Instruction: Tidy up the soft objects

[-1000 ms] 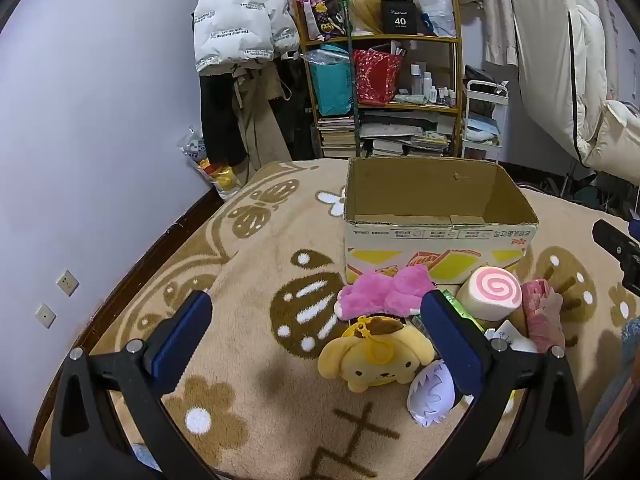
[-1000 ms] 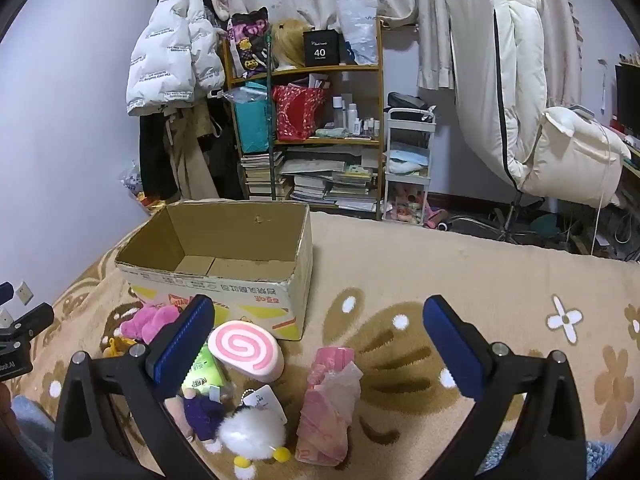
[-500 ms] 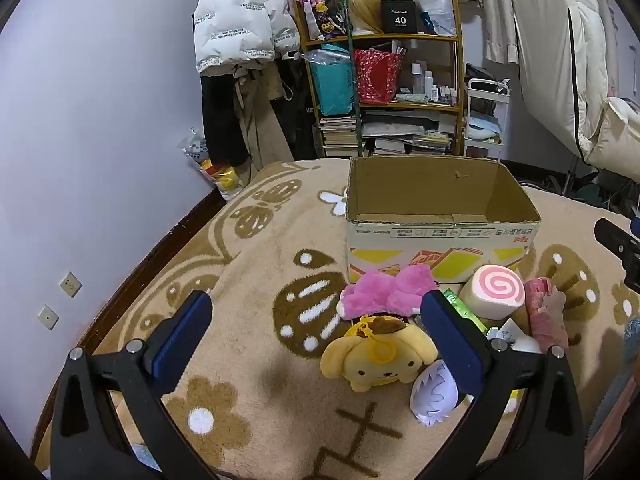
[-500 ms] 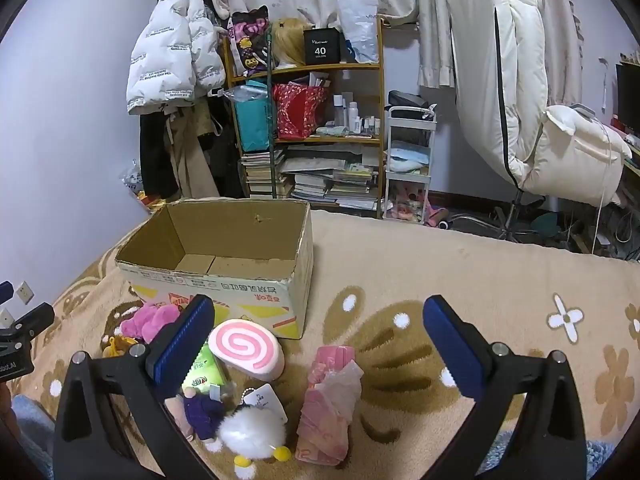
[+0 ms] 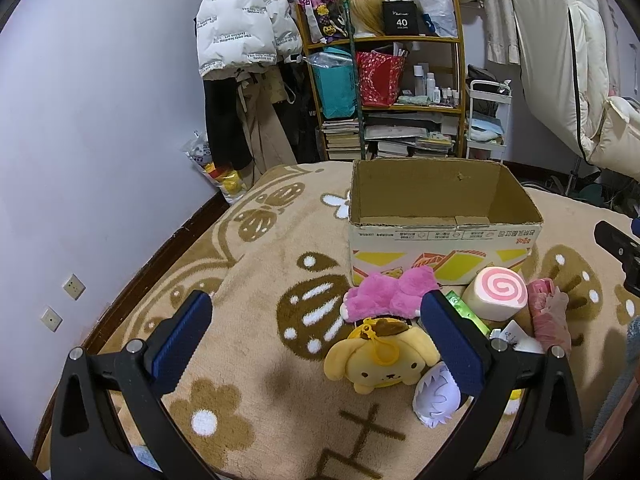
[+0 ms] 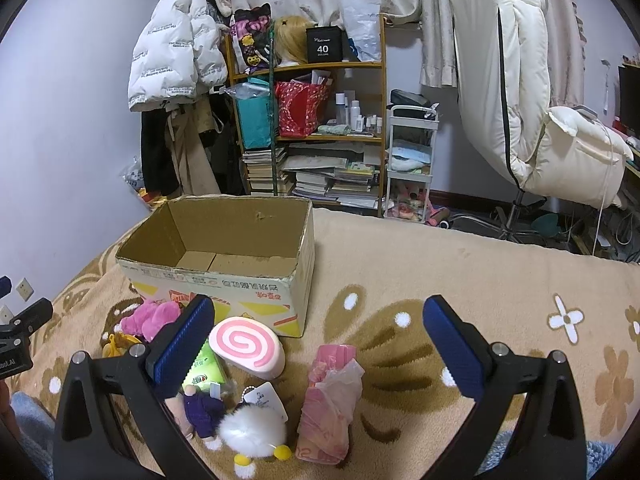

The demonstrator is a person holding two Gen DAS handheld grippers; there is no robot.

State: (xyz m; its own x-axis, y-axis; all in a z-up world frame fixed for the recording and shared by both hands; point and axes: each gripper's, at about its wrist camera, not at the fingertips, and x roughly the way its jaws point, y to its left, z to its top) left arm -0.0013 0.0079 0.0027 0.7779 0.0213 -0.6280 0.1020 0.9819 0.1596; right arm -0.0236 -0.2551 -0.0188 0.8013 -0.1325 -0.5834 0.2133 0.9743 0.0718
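An empty cardboard box (image 5: 442,236) (image 6: 224,280) stands open on the beige rug. In front of it lie soft toys: a yellow dog plush (image 5: 380,358), a pink plush (image 5: 386,294) (image 6: 154,318), a pink swirl roll cushion (image 5: 496,294) (image 6: 248,348), a pink tissue pack (image 5: 548,316) (image 6: 330,400), a white fluffy toy (image 6: 254,432) and a small purple-dressed doll (image 6: 202,414). My left gripper (image 5: 316,334) hovers open just left of the yellow dog. My right gripper (image 6: 316,346) hovers open above the tissue pack and swirl roll.
A green packet (image 6: 202,372) lies beside the roll and a white spiky toy (image 5: 436,394) beside the dog. A cluttered wooden shelf (image 6: 316,120), hanging coats (image 5: 244,32) and a white trolley (image 6: 410,160) stand behind. The rug (image 6: 440,272) spreads bare to the right of the box.
Both grippers have stayed open; the left view has shifted very slightly, the toys and box have not moved.
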